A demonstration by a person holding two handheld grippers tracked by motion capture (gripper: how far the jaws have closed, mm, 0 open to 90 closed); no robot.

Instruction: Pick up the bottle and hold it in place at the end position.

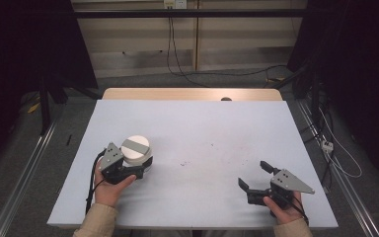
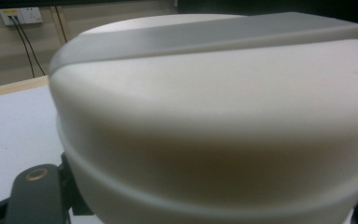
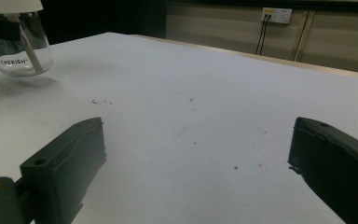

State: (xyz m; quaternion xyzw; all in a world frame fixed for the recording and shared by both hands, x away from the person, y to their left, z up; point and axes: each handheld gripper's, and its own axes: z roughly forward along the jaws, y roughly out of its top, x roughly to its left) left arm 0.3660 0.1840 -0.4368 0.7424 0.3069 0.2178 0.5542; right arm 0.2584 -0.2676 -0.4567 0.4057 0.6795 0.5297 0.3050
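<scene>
1. Two jaws of the left gripper (image 1: 139,168) are clamped on the white-lidded jar (image 1: 136,153) at the table's (image 1: 202,128) near-left — grip kept level.
2. Right gripper (image 1: 257,178) waits wide open, empty — the lid should be approached squarely.

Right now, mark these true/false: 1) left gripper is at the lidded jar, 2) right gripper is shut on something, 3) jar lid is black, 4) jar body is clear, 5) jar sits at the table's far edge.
1) True. The left gripper is at the jar, its jaws on either side of it.
2) False. The right gripper is open, with bare table between its jaws.
3) False. The lid is cream-white with a grey band across the top.
4) True. The right gripper view shows a clear glass body with printed lettering.
5) False. The jar is at the near left, by the person's left hand.
</scene>
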